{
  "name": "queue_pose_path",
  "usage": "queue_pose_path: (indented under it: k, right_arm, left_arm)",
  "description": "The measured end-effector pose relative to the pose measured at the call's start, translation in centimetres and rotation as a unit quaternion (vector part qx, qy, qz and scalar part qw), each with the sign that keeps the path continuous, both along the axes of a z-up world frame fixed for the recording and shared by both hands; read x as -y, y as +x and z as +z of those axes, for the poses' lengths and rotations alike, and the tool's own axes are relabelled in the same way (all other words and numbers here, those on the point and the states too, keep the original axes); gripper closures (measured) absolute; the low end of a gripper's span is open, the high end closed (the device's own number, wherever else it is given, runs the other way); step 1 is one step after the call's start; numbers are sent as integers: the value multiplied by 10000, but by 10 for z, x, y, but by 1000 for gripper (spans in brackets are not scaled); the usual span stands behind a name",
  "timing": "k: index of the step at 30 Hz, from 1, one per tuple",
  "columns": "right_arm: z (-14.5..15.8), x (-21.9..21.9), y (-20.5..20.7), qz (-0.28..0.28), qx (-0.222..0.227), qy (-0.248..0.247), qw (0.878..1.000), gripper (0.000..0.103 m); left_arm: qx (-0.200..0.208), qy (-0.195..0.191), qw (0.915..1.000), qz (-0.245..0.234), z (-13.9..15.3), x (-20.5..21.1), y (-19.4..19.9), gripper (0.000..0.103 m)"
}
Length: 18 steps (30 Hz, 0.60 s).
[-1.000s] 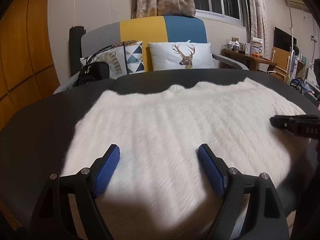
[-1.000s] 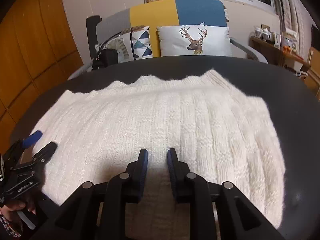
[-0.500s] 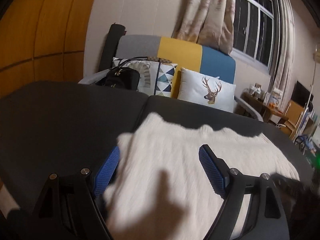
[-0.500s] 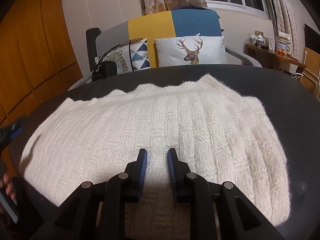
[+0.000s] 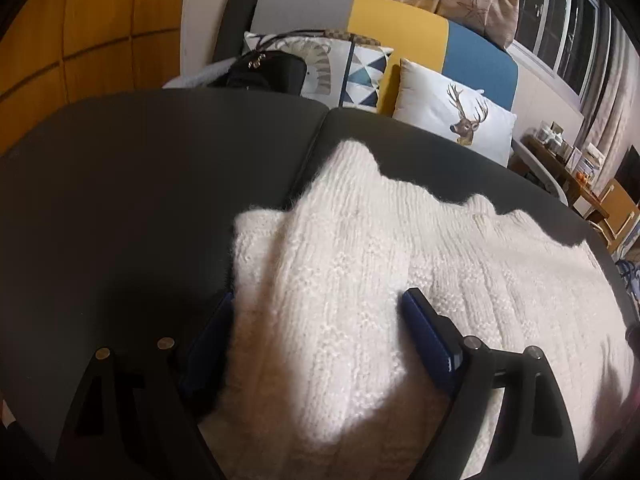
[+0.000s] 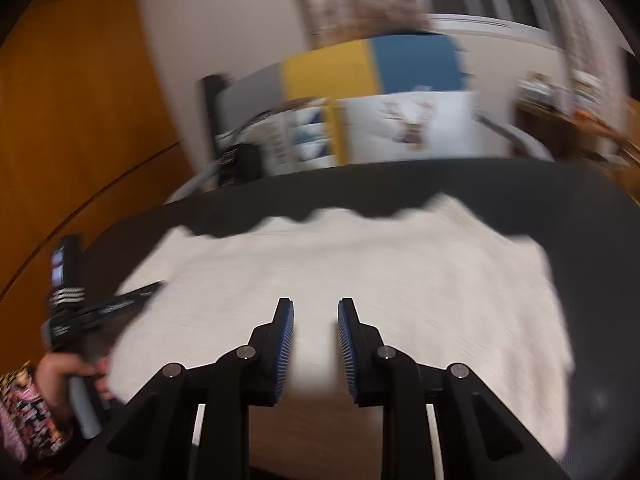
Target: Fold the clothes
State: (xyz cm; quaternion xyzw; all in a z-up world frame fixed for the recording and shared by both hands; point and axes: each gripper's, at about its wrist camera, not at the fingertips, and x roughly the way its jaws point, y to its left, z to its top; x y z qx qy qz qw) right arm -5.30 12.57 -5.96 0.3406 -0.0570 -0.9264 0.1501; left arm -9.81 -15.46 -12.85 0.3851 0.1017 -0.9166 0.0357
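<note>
A white knitted sweater lies spread flat on the dark table. My left gripper is at the sweater's left end, tilted down. Its jaws stand wide and are opening. The bulging left edge of the sweater lies between the blue pads, which do not press on it. In the blurred right wrist view, my right gripper hovers over the near edge of the sweater. Its jaws are opening, with a clear gap and nothing pinched. The left gripper shows there too, held by a hand.
Behind the table stands a sofa with a grey, yellow and blue back, a deer cushion and a black bag. Orange wooden panels cover the wall on the left. A cluttered side table stands at the right.
My left gripper swung left from over the sweater's middle to its left edge and rolled. My right gripper rose a little and its jaws widened.
</note>
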Motion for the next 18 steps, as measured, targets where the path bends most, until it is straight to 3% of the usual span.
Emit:
queue_pose_path:
  k: [4, 7, 18]
  right_arm:
    - [-10, 35, -27, 528, 188, 489, 9972, 80]
    - [-25, 33, -43, 463, 417, 564, 9965, 80]
    - [-43, -75, -52, -728, 347, -210, 9965, 83]
  left_arm:
    - [-47, -116, 9999, 6, 0, -7, 1, 16]
    - [-61, -191, 9998, 13, 0, -5, 3, 16]
    - [-82, -374, 9993, 15, 2, -4, 3, 16]
